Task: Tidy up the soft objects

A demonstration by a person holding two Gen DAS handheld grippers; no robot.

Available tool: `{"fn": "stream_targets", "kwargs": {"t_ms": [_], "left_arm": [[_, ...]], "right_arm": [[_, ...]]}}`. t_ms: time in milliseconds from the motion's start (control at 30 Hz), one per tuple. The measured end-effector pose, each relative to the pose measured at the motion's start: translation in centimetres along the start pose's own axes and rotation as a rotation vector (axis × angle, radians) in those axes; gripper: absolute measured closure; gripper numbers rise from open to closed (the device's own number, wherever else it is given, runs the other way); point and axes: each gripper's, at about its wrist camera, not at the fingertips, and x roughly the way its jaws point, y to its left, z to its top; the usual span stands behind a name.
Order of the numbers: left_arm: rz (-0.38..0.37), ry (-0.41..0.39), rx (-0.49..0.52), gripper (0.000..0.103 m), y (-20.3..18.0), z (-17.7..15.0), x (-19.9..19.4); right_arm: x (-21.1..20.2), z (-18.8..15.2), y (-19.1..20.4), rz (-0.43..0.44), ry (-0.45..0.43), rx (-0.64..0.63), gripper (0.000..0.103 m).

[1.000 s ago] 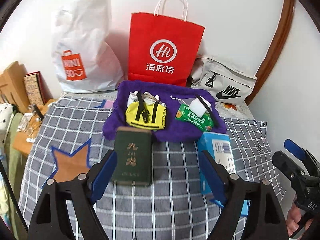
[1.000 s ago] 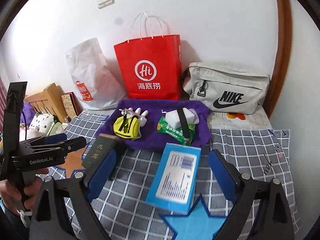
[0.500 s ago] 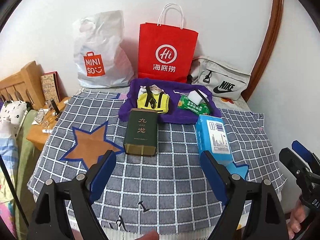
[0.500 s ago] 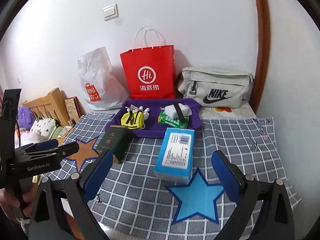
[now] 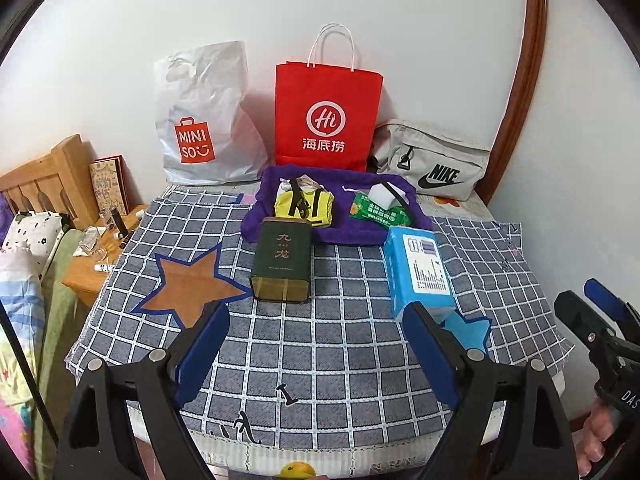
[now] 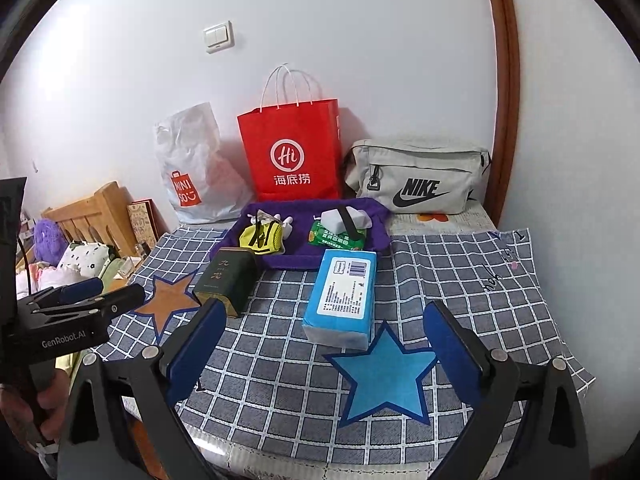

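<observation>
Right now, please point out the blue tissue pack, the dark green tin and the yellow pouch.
blue tissue pack (image 6: pixel 343 291): right wrist view, on its white label.
dark green tin (image 5: pixel 282 254): left wrist view, on its top face.
yellow pouch (image 5: pixel 310 205): left wrist view, on its yellow front.

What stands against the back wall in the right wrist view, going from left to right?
White Miniso plastic bag → red Haidilao paper bag → grey Nike waist bag.
</observation>
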Motion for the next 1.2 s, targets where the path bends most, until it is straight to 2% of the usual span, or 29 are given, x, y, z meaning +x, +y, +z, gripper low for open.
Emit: {"fn": "stream_targets", "kwargs": {"t_ms": [1200], "left_arm": [[0.013,-0.027,0.014,0.014,-0.3,-0.9,-1.8]], "right_arm": [[-1.7,-0.6,0.4,0.011,-0.009,0.004,0.005]]}}
